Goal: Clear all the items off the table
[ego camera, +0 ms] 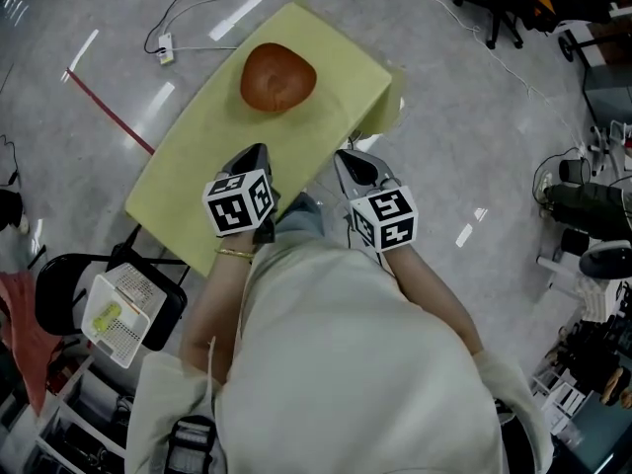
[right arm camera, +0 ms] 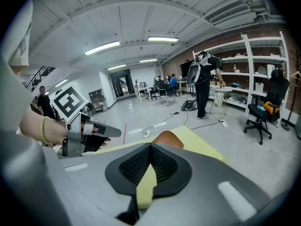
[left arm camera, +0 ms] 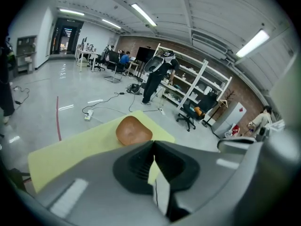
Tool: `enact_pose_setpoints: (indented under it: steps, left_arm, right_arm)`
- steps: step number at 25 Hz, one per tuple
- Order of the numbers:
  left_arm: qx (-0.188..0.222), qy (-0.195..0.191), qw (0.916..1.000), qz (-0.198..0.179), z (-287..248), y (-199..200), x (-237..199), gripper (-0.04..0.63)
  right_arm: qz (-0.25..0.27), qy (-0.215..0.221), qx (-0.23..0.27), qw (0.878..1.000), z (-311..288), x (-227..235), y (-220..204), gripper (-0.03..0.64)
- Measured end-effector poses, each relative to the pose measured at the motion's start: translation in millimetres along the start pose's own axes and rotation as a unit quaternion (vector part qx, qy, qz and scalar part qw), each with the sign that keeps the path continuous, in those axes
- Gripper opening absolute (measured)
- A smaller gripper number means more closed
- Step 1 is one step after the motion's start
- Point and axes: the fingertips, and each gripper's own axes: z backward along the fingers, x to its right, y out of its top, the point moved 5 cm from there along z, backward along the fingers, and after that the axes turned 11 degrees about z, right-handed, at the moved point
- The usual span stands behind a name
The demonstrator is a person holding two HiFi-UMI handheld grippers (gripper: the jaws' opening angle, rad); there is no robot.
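A brown rounded bowl-like object (ego camera: 277,77) sits near the far end of the yellow-green table (ego camera: 197,166). It also shows in the left gripper view as a brown dome (left arm camera: 133,130) and in the right gripper view (right arm camera: 168,138), just beyond the jaws. My left gripper (ego camera: 259,154) hovers over the table's near part, its jaws closed tip to tip (left arm camera: 153,143) with nothing held. My right gripper (ego camera: 346,156) hangs at the table's near right edge, jaws also meeting (right arm camera: 150,145) and empty. The left gripper (right arm camera: 94,132) appears at the left of the right gripper view.
A white basket (ego camera: 120,312) with a yellow-green item rests on a black chair at lower left. On the floor are a power strip (ego camera: 165,47), cables and a red tape line (ego camera: 109,112). An office chair (ego camera: 494,8) and cluttered gear (ego camera: 592,215) stand to the right. A person (left arm camera: 157,74) stands at distant shelves.
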Motion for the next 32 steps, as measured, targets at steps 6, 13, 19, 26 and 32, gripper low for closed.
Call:
enact_pose_setpoints:
  steps: [6, 13, 19, 26, 32]
  left_arm:
    - [0.009, 0.022, 0.9997, 0.007, -26, 28, -11, 0.01]
    - [0.005, 0.044, 0.9988, 0.023, -52, 49, -28, 0.009]
    - [-0.006, 0.057, 0.9981, 0.025, -71, 55, -41, 0.009]
    - [-0.018, 0.071, 0.9964, 0.042, -95, 49, -54, 0.011]
    - [-0.019, 0.08, 0.9948, 0.06, -119, 43, -70, 0.011]
  right_arm:
    - [0.011, 0.019, -0.012, 1.0, -36, 23, 16, -0.006]
    - [0.019, 0.046, -0.021, 0.999, -80, 42, 34, -0.006]
    - [0.021, 0.051, -0.025, 0.998, -112, 57, 45, -0.006]
    - [0.017, 0.052, -0.055, 0.997, -140, 68, 31, -0.005]
    - [0.015, 0.047, -0.081, 0.995, -173, 83, 20, -0.005]
